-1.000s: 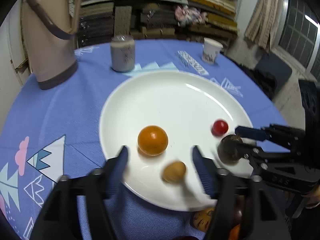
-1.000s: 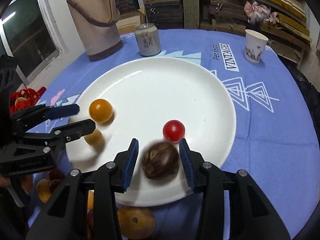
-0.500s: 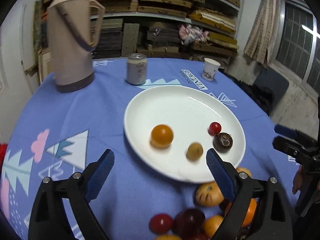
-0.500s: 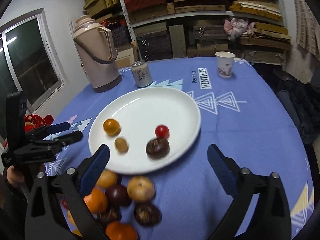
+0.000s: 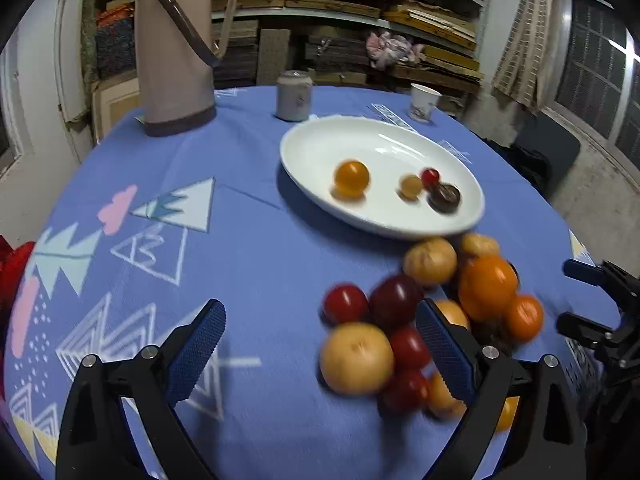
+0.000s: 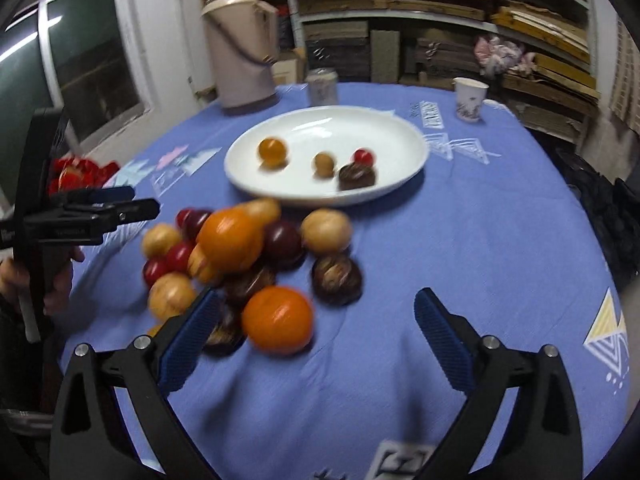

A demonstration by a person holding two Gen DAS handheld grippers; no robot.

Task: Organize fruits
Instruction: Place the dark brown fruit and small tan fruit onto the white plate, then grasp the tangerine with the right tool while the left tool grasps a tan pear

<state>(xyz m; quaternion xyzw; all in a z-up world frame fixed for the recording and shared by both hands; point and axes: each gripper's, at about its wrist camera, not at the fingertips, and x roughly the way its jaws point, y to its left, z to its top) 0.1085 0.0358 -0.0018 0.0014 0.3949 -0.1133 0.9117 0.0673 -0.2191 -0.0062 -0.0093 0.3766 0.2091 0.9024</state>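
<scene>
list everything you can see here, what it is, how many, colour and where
plate: one, white, middle of the table
fruits on plate: four; orange, small tan, small red, dark brown
fruit pile: a dozen or more, orange, tan, red, dark brown, on the cloth in front of the plate
tablecloth: one, blue, patterned
thermos: one, beige, far left
can: one, pale, behind the plate
paper cup: one, white, far right
shelves: stacked goods, behind the table
left gripper: black, blue pads, open, empty
right gripper: same, open, empty
</scene>
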